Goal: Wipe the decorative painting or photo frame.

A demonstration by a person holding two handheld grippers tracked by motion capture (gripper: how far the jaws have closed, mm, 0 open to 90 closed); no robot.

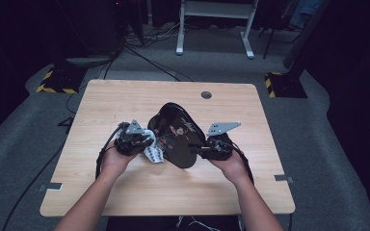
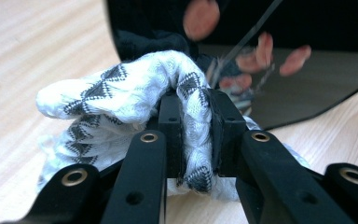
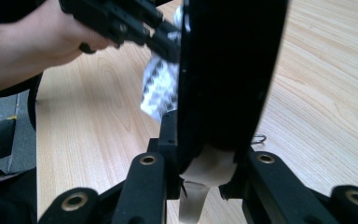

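Glossy black visor; woven cloth; wood table.

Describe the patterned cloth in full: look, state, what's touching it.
The cloth is white woven fabric with dark zigzag triangle bands, soft and crumpled into a wad. The left tool is shut on a fold of it, pressing it against the glossy black visor. Its loose end hangs toward the wooden table.
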